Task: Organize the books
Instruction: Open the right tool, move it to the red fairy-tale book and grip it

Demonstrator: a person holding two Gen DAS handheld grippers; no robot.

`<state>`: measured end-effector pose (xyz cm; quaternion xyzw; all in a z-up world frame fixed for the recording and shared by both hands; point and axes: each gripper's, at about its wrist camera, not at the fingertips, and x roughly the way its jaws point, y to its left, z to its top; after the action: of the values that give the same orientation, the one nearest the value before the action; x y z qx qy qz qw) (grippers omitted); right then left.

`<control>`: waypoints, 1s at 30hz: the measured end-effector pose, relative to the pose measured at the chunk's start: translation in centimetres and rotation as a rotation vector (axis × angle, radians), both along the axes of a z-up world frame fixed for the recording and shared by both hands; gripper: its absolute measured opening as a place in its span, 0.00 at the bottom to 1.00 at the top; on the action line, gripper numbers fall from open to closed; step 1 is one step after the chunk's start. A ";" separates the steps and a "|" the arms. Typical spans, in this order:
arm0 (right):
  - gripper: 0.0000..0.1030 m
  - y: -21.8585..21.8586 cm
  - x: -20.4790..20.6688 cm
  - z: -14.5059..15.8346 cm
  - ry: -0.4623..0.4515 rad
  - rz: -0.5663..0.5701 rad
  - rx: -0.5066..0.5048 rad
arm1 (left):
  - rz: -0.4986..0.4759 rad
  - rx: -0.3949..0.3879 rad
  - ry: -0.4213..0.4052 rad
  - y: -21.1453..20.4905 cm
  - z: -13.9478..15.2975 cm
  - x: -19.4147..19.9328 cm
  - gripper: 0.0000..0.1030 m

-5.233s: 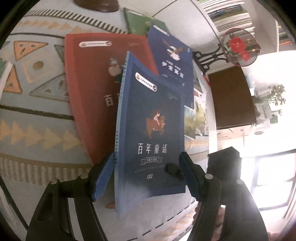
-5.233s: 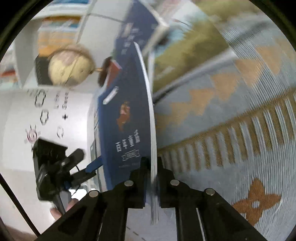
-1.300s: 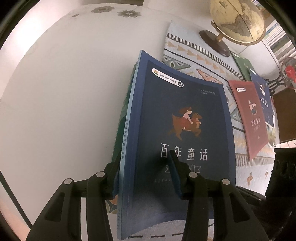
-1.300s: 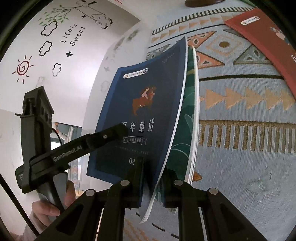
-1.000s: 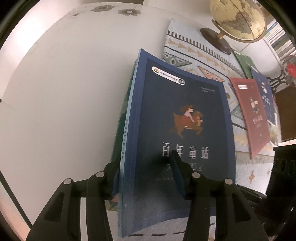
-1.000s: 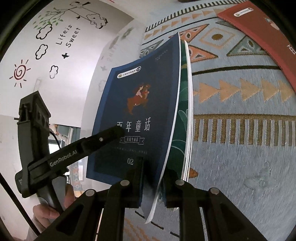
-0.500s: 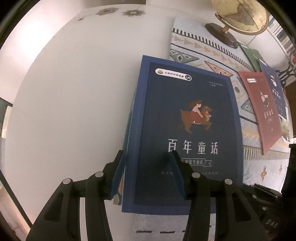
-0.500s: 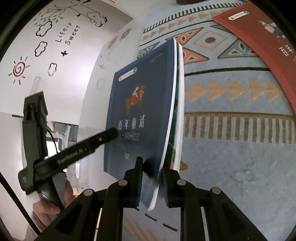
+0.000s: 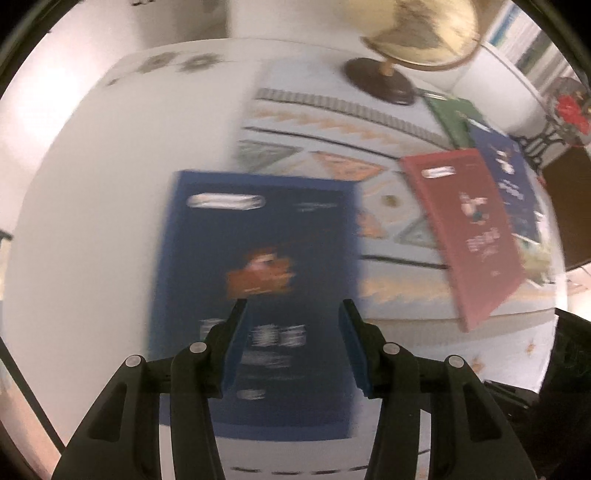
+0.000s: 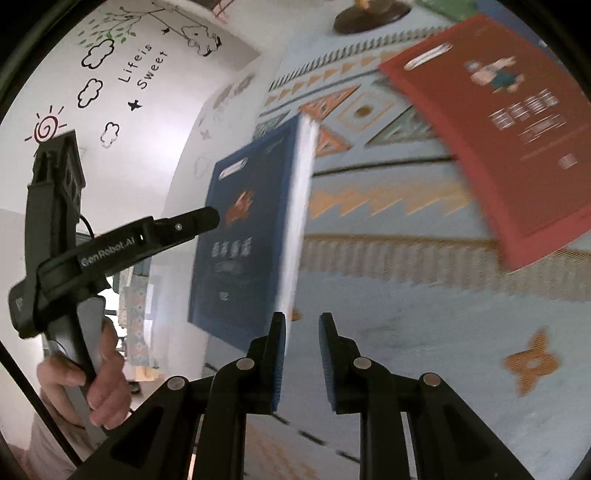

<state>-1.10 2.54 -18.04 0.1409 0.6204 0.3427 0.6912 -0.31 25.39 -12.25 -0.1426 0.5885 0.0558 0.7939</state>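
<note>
The blue book [image 9: 258,266] lies flat on top of a pile at the left edge of the patterned cloth [image 9: 399,288], blurred by motion. My left gripper [image 9: 293,325] hovers over its lower half, open, with no pad touching it. In the right wrist view the pile's white page edge [image 10: 297,221] faces my right gripper [image 10: 303,350]. That gripper's jaws stand a little apart with nothing between them. A hand [image 10: 99,380] holds the left gripper [image 10: 207,219], whose tip is over the blue book [image 10: 240,229]. A red book [image 9: 465,229] lies further right, seen close as the red book [image 10: 498,129].
A dark blue book [image 9: 509,184] and a green book [image 9: 454,114] lie beyond the red one. A globe [image 9: 417,33] on a dark base stands at the back of the cloth. White tabletop [image 9: 110,221] spreads left of the pile. A decorated wall [image 10: 110,74] rises behind.
Both grippers held the blue book a second ago. They have let go and drawn back and slightly up, and the book now lies flat on the pile.
</note>
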 end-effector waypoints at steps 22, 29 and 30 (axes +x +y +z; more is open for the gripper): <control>0.18 -17.3 17.0 0.8 -0.129 -0.163 -0.077 | -0.038 -0.086 0.079 -14.0 -5.2 10.1 0.52; 0.21 -16.7 17.5 -0.8 -0.108 -0.166 0.019 | -0.122 -0.063 0.069 -15.9 -5.3 10.3 0.74; 0.27 -16.7 17.5 -0.8 -0.106 -0.169 0.038 | -0.131 -0.054 0.068 -16.1 -5.2 10.3 0.74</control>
<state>16.37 -14.12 -18.89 0.1873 0.5623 0.3019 0.7467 9.94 9.31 -17.47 -0.1233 0.6244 -0.0074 0.7713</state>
